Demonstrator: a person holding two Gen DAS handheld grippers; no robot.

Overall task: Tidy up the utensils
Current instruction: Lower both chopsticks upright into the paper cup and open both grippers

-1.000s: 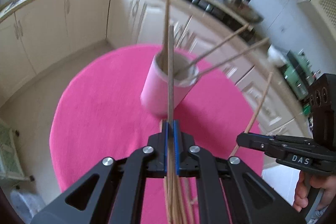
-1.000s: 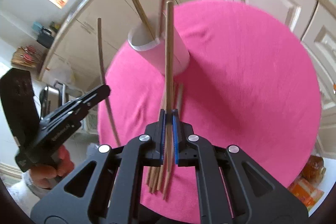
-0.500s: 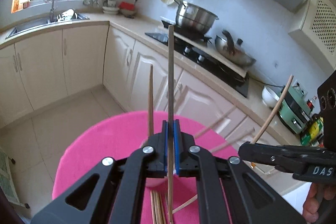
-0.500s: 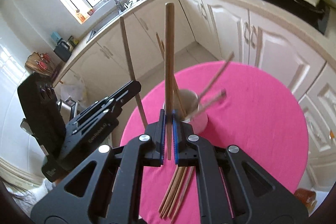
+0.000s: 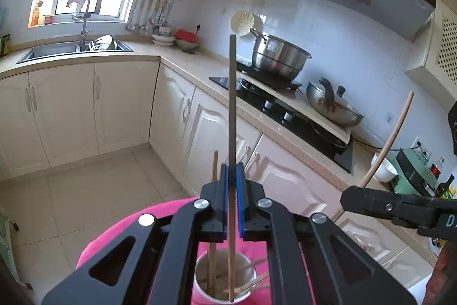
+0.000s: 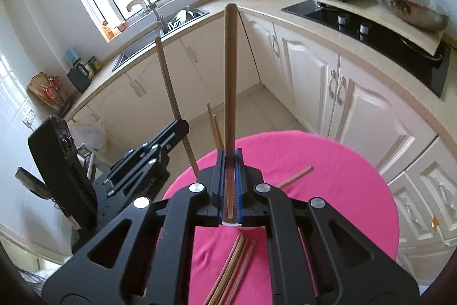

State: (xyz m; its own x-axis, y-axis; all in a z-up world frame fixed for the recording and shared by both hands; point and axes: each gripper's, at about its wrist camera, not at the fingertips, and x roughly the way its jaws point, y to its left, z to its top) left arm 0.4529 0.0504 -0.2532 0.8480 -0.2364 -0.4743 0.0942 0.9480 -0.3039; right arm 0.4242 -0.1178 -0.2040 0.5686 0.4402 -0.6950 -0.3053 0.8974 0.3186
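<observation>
My left gripper (image 5: 232, 170) is shut on a wooden chopstick (image 5: 232, 110) held upright; its lower end hangs inside the white cup (image 5: 225, 280), which holds several chopsticks. My right gripper (image 6: 229, 159) is shut on another chopstick (image 6: 230, 76), also upright, above the round pink table (image 6: 342, 179). The cup's white rim (image 6: 232, 224) just shows beneath the right jaws. Loose chopsticks (image 6: 228, 273) lie on the pink cloth below the right gripper. Each gripper shows in the other's view: the right one (image 5: 347, 200) with its chopstick (image 5: 391, 139), the left one (image 6: 180, 127).
Cream kitchen cabinets (image 5: 114, 105) wrap around behind the table. A sink (image 5: 74, 49) sits under the window. A steel pot (image 5: 278, 59) and a lidded pan (image 5: 334, 105) stand on the black hob. A green appliance (image 5: 414, 173) stands at right.
Both grippers have tilted upward and risen, so the kitchen fills the views. The left chopstick's lower end now hangs inside the cup. The right gripper has moved over the cup.
</observation>
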